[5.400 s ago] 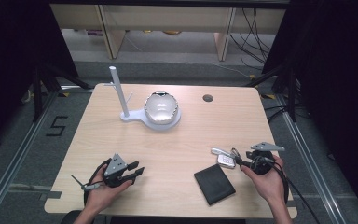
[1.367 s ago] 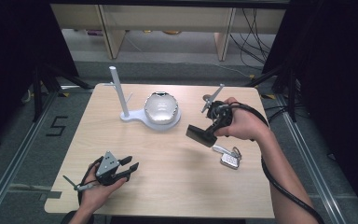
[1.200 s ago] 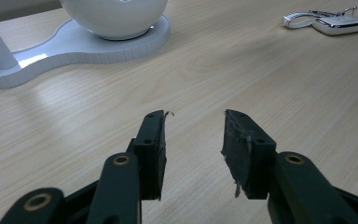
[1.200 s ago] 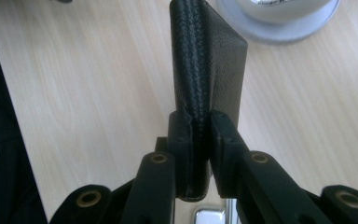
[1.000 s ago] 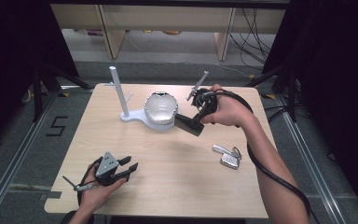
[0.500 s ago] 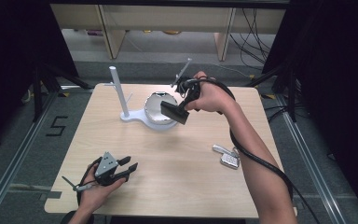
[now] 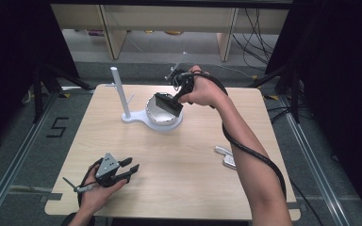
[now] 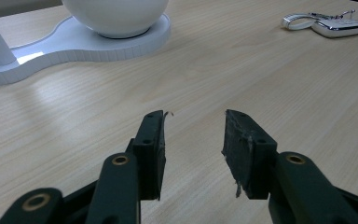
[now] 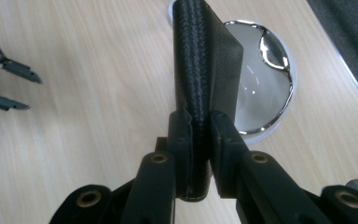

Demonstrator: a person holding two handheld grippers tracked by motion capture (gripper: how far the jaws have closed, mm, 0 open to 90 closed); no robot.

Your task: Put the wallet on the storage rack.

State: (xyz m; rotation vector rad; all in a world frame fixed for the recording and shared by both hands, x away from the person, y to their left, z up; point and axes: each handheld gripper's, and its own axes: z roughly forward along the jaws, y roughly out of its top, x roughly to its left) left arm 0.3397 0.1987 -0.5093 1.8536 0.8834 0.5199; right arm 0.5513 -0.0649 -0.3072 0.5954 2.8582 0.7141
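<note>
R hand-held gripper [image 7: 173, 102] is pinching a black textured wallet [image 9: 204, 88] by its edge, jaws pressed on both faces (seen clearly in the right gripper view). Wallet is held in the air over the shiny metal bowl [image 7: 156, 113], far-centre of the bench [image 7: 193, 188], tilted, not touching the bowl as far as I can tell.

Around it: bowl sits on a white stand base [image 7: 143, 123] w/ a white upright post [image 7: 119, 92] just left of it. Post is close but nothing stands betw. wallet and bowl. Silver keys/fob [image 7: 226, 157] lie on the right side of the bench, near the person's right forearm, well apart from the bowl.

L hand-held gripper [image 7: 131, 170] sits near-left, low over the bench, jaws spread w/ nothing between them.

Writing: a "5" marked on the floor [image 7: 56, 127] left of the bench. No readable brand on the wallet.
</note>
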